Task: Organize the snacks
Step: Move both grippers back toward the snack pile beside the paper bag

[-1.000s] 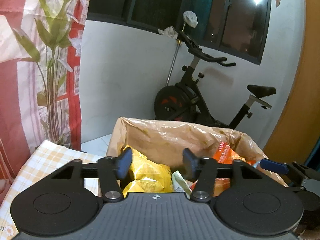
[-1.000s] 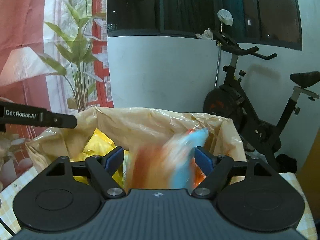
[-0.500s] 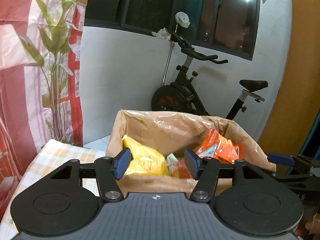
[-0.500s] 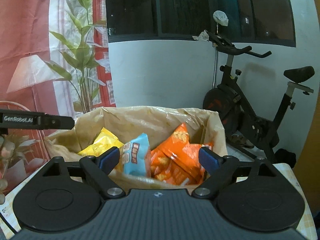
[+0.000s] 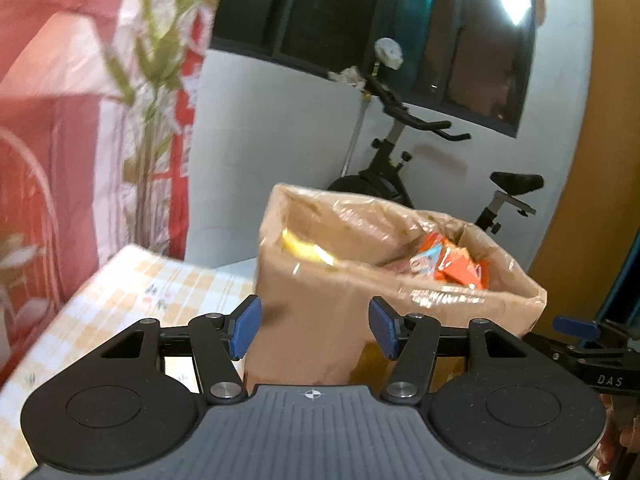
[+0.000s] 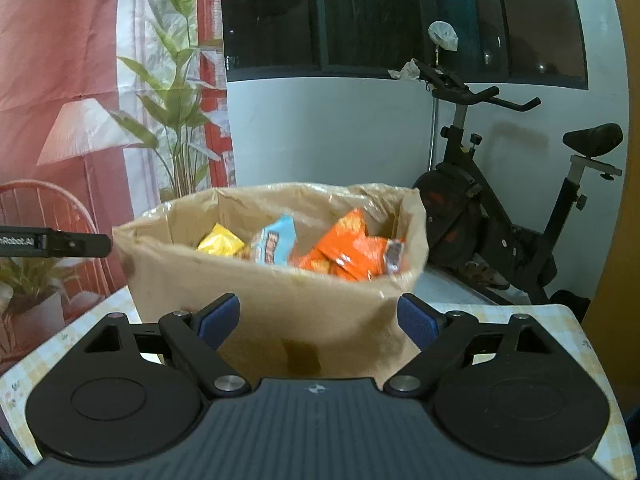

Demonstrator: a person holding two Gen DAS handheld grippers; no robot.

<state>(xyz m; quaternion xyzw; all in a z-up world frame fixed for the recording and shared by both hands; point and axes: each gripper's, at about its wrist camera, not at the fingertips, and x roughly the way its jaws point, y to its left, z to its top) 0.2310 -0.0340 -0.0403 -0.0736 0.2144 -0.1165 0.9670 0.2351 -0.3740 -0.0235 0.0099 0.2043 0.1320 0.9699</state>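
A cardboard box (image 6: 280, 304) lined with brown plastic stands on the checked table; it also shows in the left wrist view (image 5: 320, 312). Inside lie a yellow snack bag (image 6: 220, 244), a light blue bag (image 6: 276, 246) and orange bags (image 6: 352, 250); the orange bags (image 5: 456, 266) and the yellow bag (image 5: 304, 250) show in the left wrist view too. My left gripper (image 5: 314, 332) is open and empty, in front of the box. My right gripper (image 6: 318, 320) is open wide and empty, also in front of the box.
The table carries a yellow checked cloth (image 5: 132, 292). An exercise bike (image 6: 500, 216) stands behind the box by the white wall. A printed red curtain with plants (image 6: 120, 100) hangs at the left. The other gripper's finger (image 6: 60, 242) shows at the left edge.
Both grippers have pulled back and down from over the box, so its front wall now faces them. The blue bag the right gripper dropped lies in the box. Right jaws opened wider.
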